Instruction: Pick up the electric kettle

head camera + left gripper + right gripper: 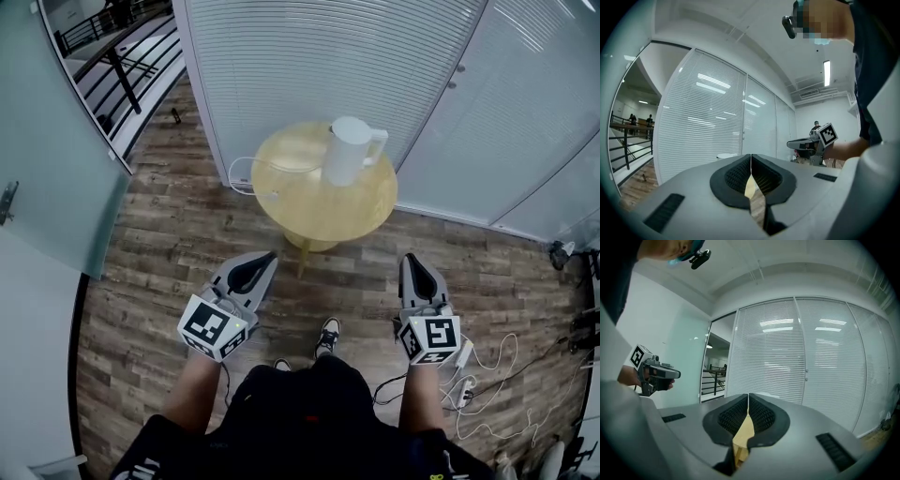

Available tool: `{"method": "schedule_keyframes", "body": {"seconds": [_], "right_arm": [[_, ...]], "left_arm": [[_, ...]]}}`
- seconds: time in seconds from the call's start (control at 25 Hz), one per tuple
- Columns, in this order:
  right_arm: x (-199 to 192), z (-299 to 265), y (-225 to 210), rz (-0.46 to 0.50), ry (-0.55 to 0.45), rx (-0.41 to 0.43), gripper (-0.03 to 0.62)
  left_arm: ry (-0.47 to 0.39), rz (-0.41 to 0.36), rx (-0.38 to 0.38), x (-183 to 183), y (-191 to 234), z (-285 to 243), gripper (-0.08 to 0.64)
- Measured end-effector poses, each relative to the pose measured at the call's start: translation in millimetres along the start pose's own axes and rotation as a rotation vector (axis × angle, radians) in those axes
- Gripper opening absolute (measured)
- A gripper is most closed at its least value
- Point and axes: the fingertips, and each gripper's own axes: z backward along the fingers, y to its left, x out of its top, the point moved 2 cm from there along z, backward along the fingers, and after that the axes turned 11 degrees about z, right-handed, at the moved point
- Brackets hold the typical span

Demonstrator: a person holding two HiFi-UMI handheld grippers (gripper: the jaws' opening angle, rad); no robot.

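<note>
Electric kettle [349, 150] on the far round table [323, 214], mostly hidden behind my jaws in gripper views; left gripper [269, 256] and right gripper [412, 261] level, both closed, empty.

1. The electric kettle [349, 150] stands on the round table [323, 217], toward its far edge, right in front of the blinds wall [281, 66].
2. A cable [242, 174] loops off the table's left side.
3. Near side of the table, well apart from the kettle: left gripper [266, 257] at left, right gripper [411, 259] at right, a shoe [328, 332] on the floor [169, 244] between them.
4. Loose cables [492, 370] lie on the floor, right of the right gripper.
</note>
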Motion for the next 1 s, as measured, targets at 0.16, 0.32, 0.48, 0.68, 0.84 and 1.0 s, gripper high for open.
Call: {"method": "schedule_keyframes", "body": {"seconds": [0.16,0.32,0.48,0.68,0.84,1.0], "right_arm": [[-11.3,-37.5,-29.1,-0.01,-0.003,0.025,0.026],[-20.4,-77.5,-71.8,-0.022,-0.014,0.042,0.026],[-35.1,-116.0,-120.1,-0.032,-0.011,0.073,0.026],[-59.3,-155.1,-179.1,-0.015,-0.008,0.101,0.026],[-81.7,-180.7,-219.9,-0.034,0.009,0.09,0.026],[-96.4,-200.9,-229.5,-0.059,0.029,0.106,0.026]], "left_arm": [[-0.009,-0.016,-0.042,7.7,6.0,-41.8,0.023],[-0.006,-0.025,-0.041,19.1,14.1,-98.0,0.023],[0.005,-0.052,-0.021,25.6,18.7,-159.3,0.023],[0.013,-0.055,0.016,22.6,21.1,-225.8,0.023],[0.032,-0.04,0.046,17.7,30.3,-260.7,0.023],[0.065,-0.042,0.079,13.9,44.4,-278.1,0.023]]}}
